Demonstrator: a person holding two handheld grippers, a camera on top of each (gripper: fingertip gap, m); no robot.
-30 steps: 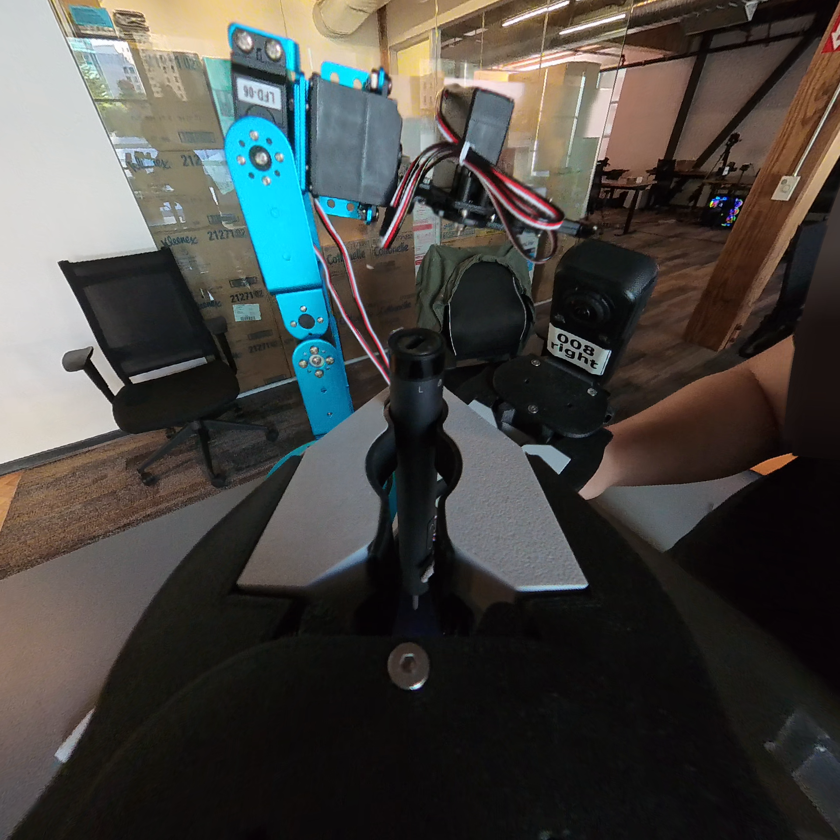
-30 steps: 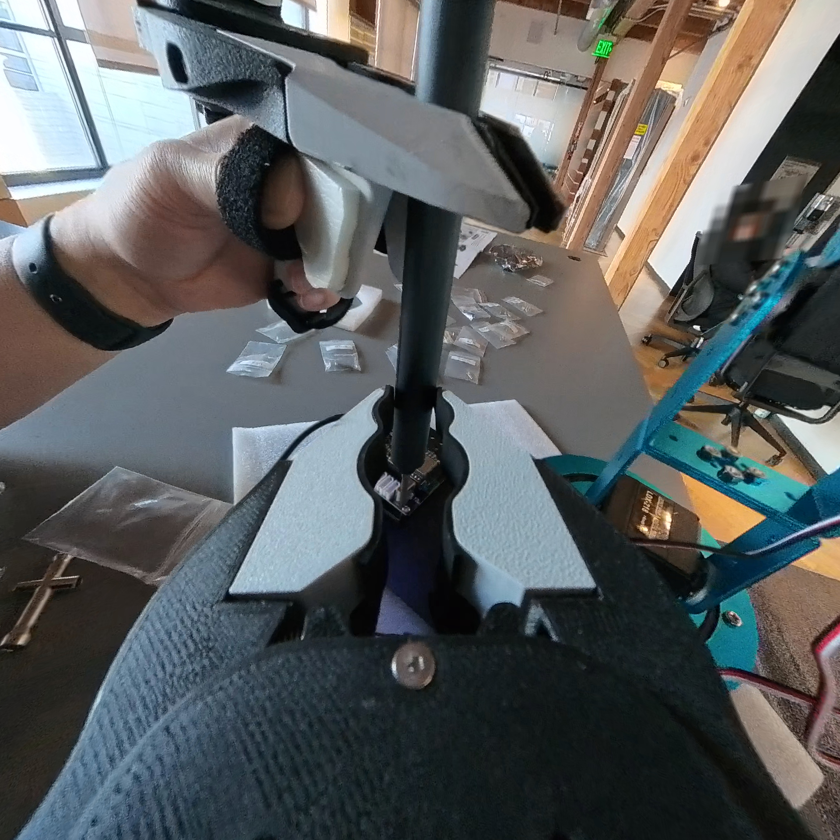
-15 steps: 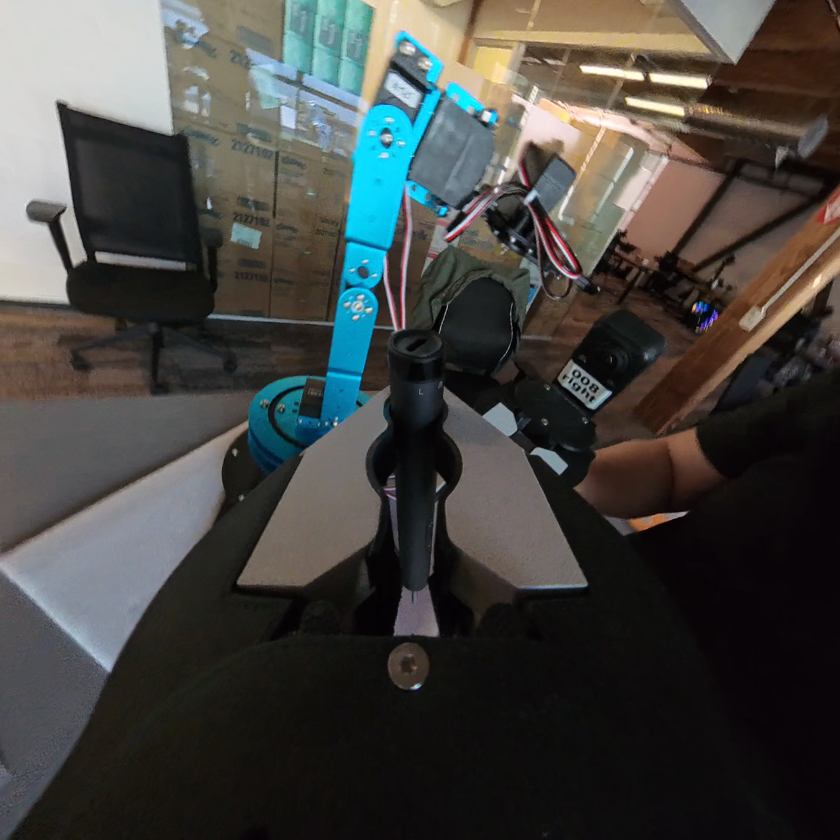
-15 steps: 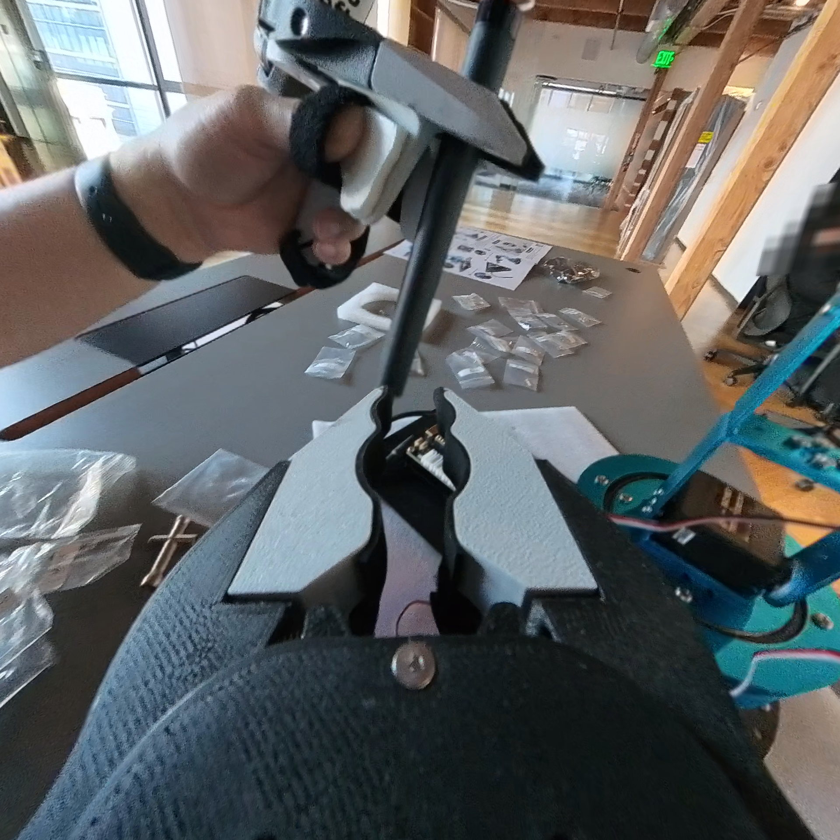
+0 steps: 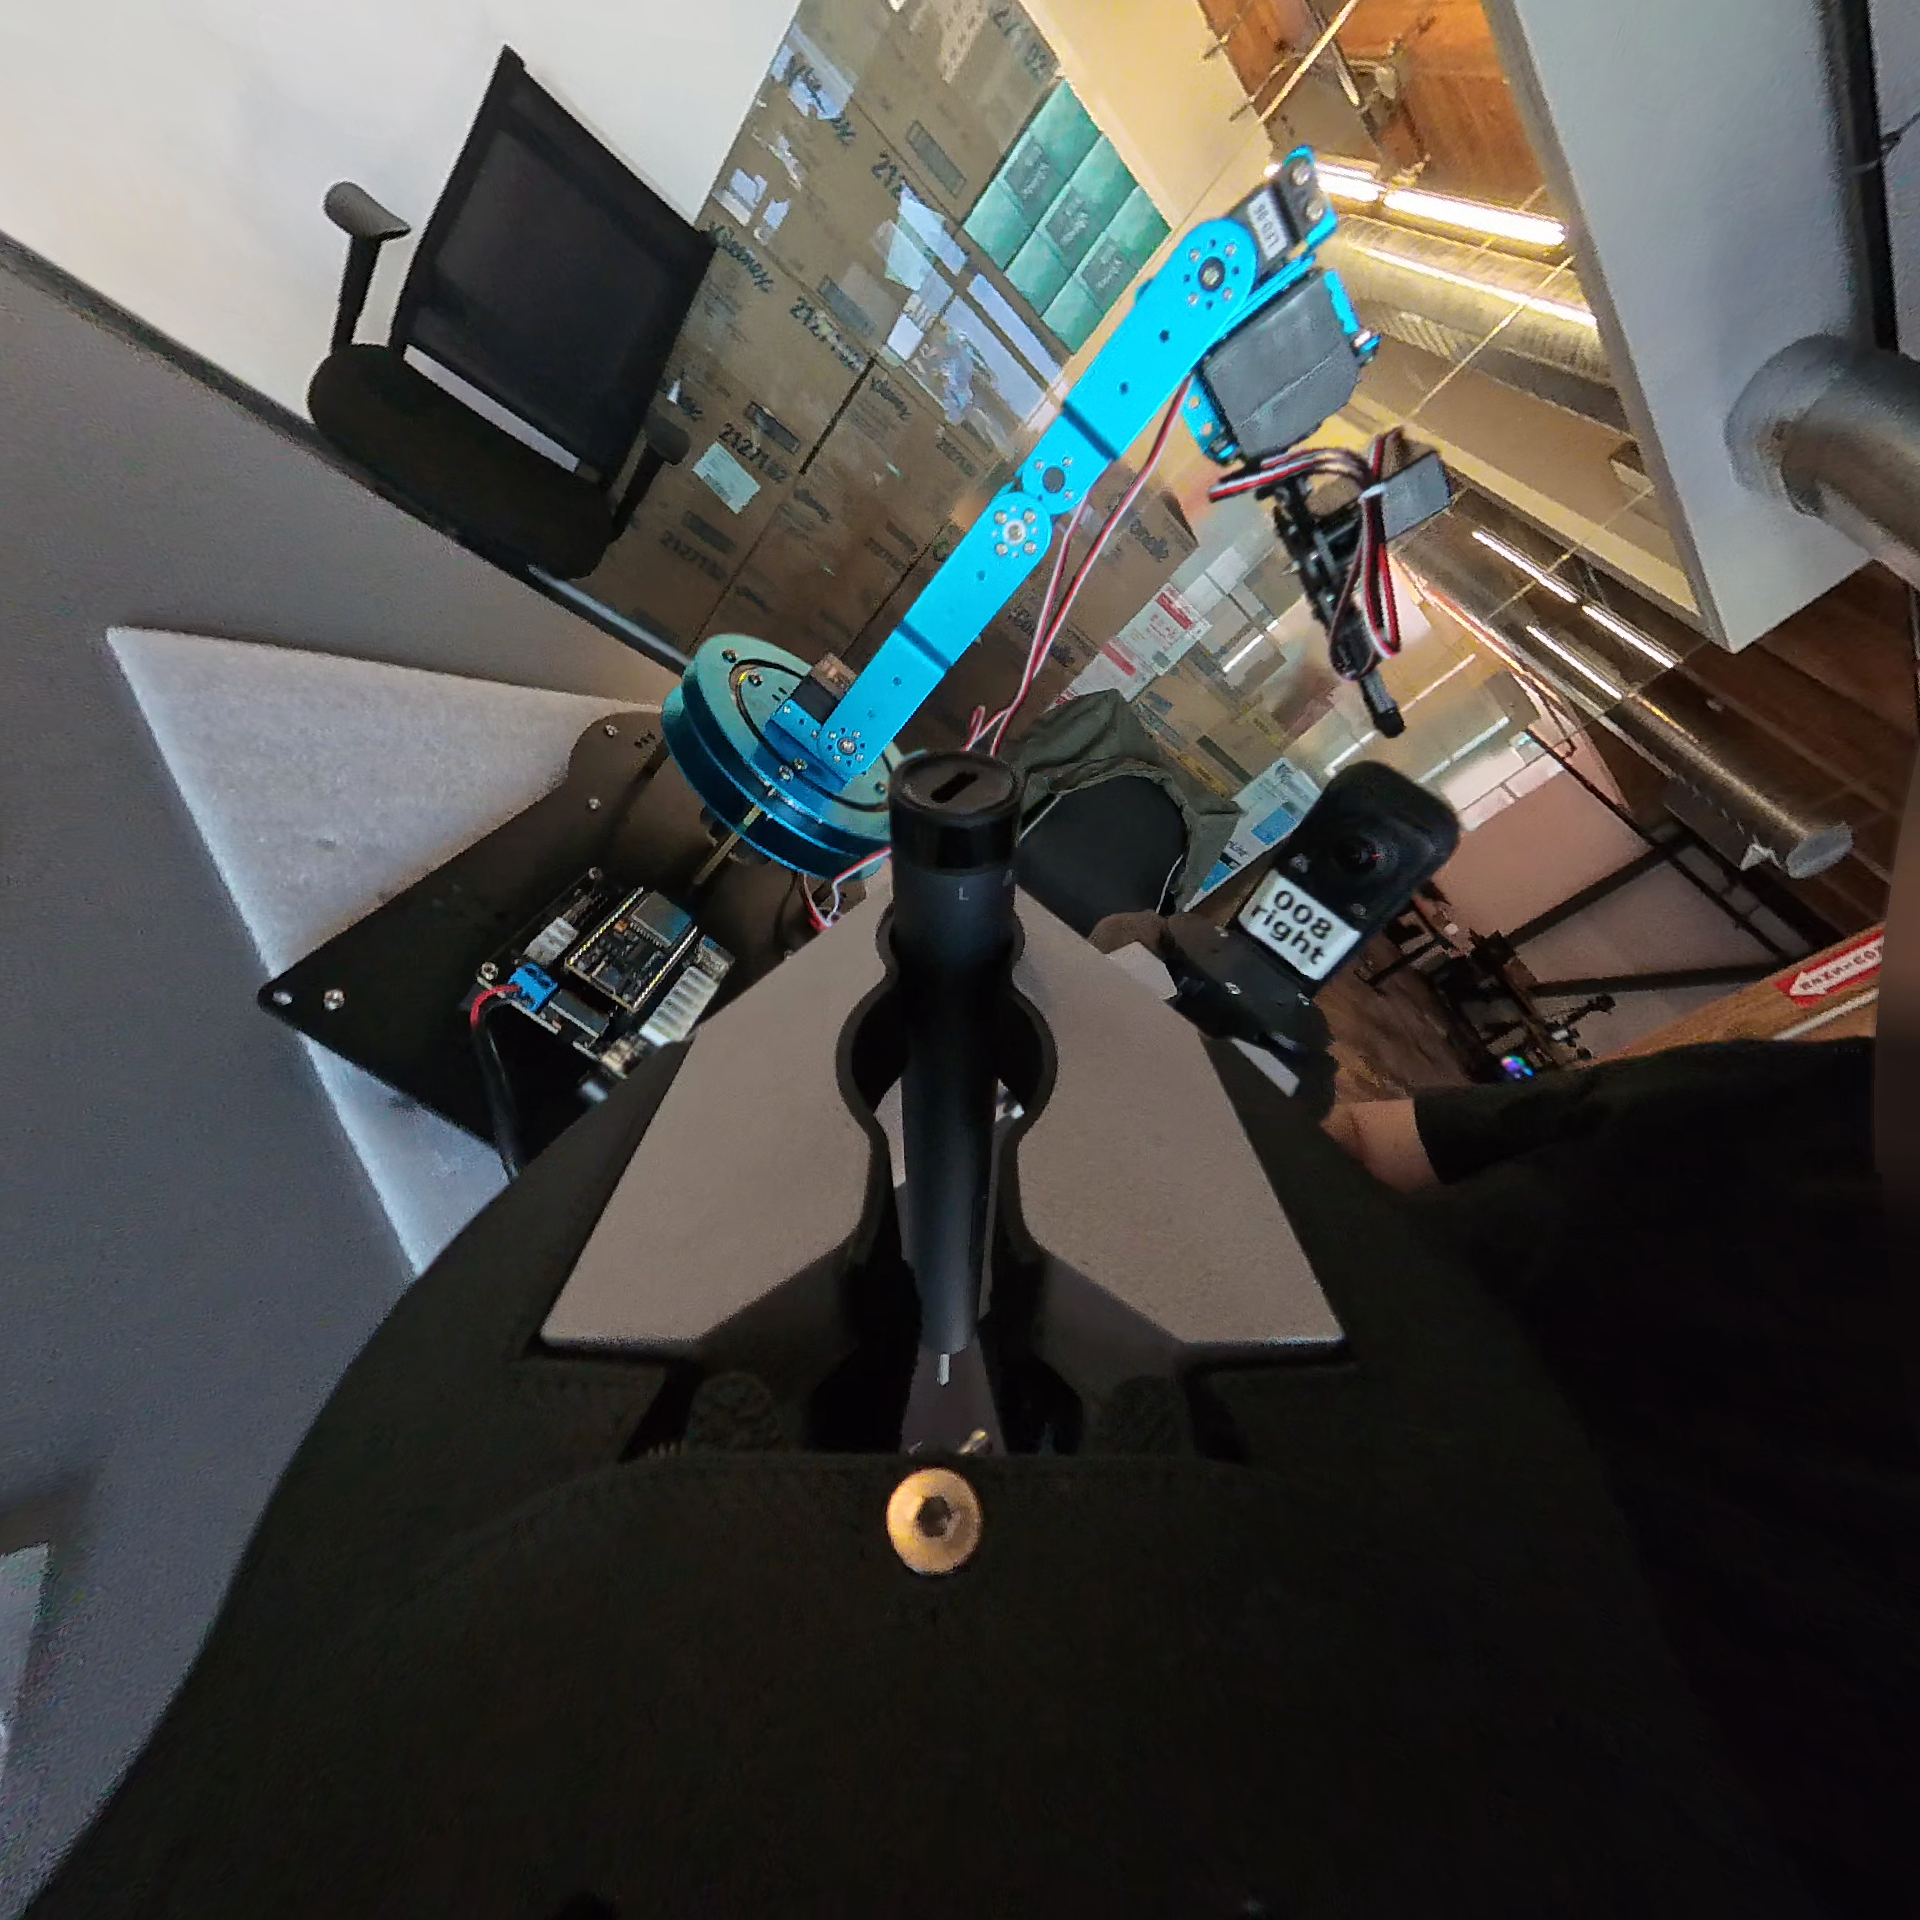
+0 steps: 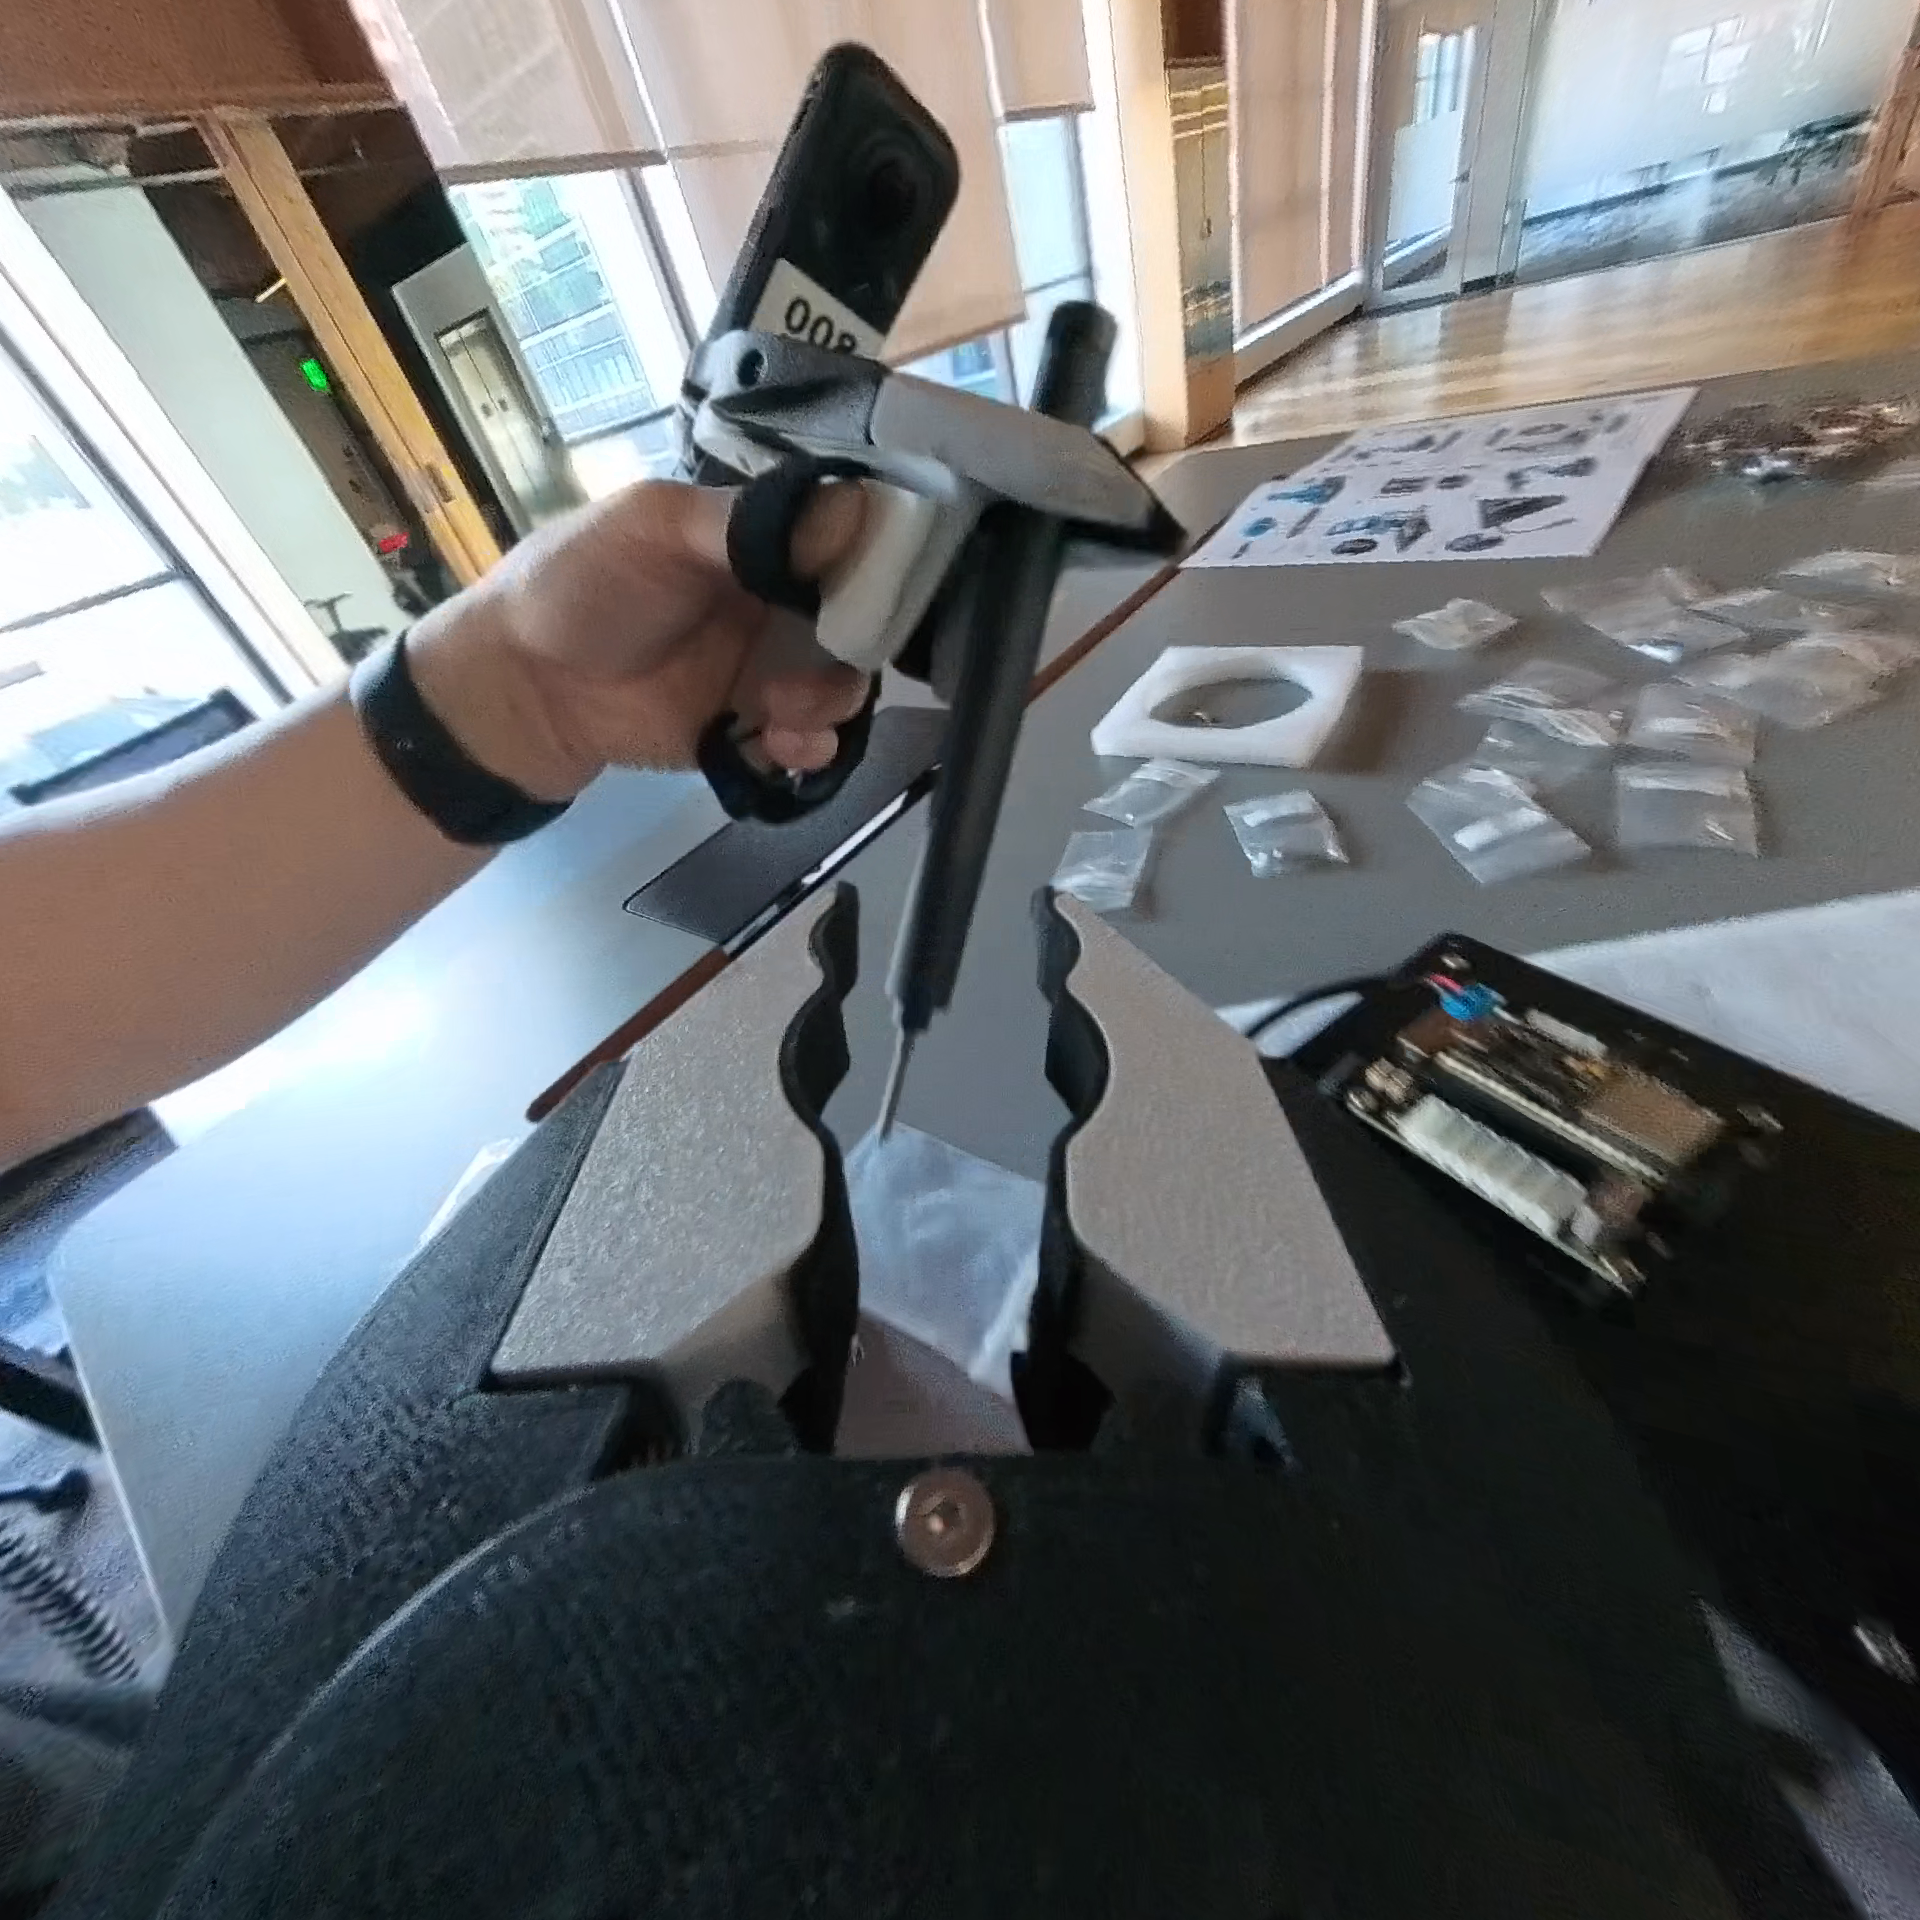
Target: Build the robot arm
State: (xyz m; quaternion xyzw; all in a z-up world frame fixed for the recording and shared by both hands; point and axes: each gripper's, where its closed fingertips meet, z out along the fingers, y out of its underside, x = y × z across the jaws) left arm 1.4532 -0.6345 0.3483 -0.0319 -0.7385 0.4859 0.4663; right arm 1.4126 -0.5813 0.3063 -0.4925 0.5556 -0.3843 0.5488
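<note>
Right wrist view showed the left hand-held gripper (image 6: 1039,499) clamped on a screwdriver (image 6: 977,727), its tip over a plastic bag (image 6: 935,1236) between the right hand-held gripper's (image 6: 940,1049) parted fingers; a tilted grip risked slipping, gouging the near-right circuit board (image 6: 1538,1132).

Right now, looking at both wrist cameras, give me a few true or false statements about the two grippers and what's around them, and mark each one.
1. The left gripper is shut on a dark pen-shaped screwdriver. True.
2. The right gripper is clamped on the circuit board. False: its jaws stand open and hold nothing; the board lies to its right on a black plate.
3. The screwdriver's thin tip points down between the right gripper's open fingers. True.
4. The blue robot arm lies flat on the table. False: it rises at a slant from its round blue base.
5. Small clear plastic bags lie spread on the table. True.
</note>
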